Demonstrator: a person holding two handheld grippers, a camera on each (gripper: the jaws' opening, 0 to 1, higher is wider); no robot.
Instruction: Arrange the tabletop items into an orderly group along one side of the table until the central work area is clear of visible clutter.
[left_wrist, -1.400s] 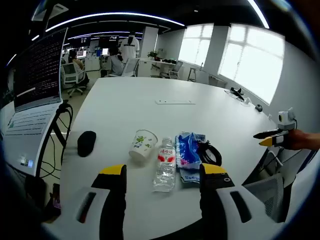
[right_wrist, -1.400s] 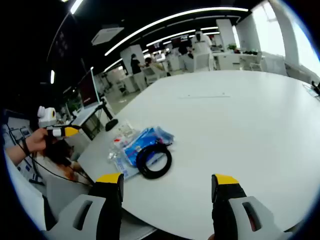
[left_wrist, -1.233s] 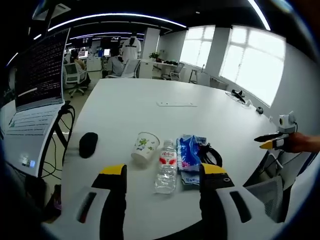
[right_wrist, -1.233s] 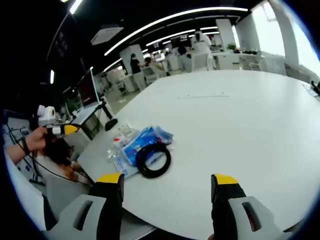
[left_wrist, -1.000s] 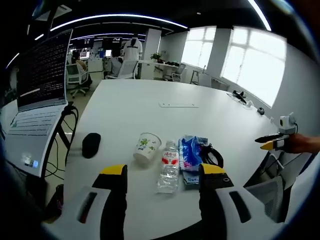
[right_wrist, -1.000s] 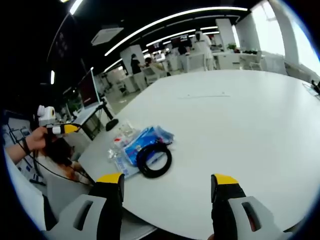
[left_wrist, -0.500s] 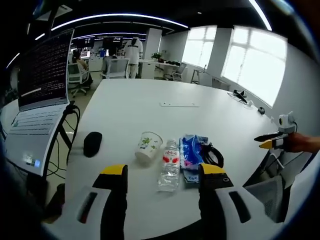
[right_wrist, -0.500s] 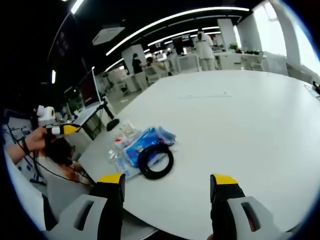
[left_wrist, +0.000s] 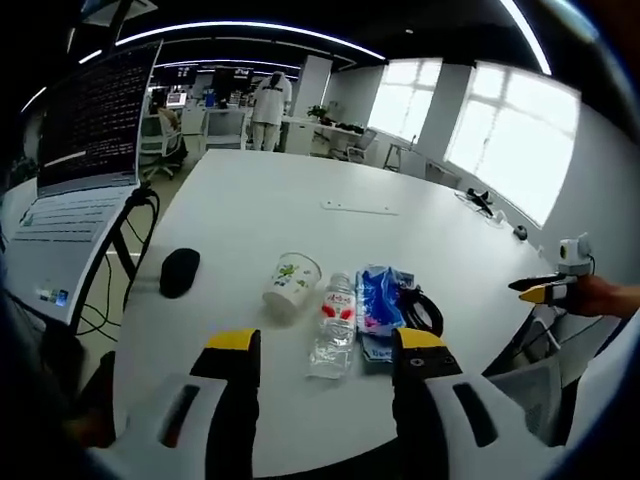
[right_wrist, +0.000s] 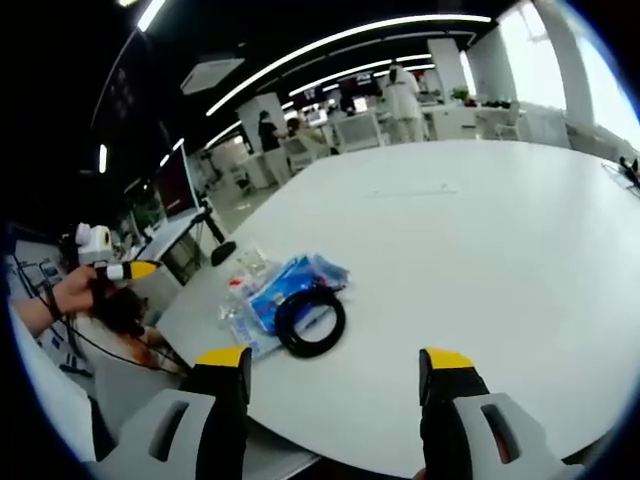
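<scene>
Near the table's near edge a row of items lies together: a black mouse (left_wrist: 178, 271), a tipped paper cup (left_wrist: 289, 283), a clear water bottle (left_wrist: 331, 324) on its side, a blue packet (left_wrist: 377, 304) and a black coiled cable (left_wrist: 419, 310). My left gripper (left_wrist: 328, 341) hangs open above and just short of the bottle. In the right gripper view the blue packet (right_wrist: 284, 285), the cable (right_wrist: 309, 321) and the bottle (right_wrist: 240, 290) lie left of centre. My right gripper (right_wrist: 335, 358) is open over bare table, a short way right of the cable.
The white table (left_wrist: 300, 225) stretches far back, with a flat strip (left_wrist: 355, 208) at its middle. A laptop on a stand (left_wrist: 70, 190) sits left of the table. People stand among desks at the back. The other gripper (left_wrist: 545, 289) is at the right edge.
The left gripper view has shifted slightly, so the items sit a little further along between the jaws. The items themselves lie where they were. The right gripper view is nearly unchanged.
</scene>
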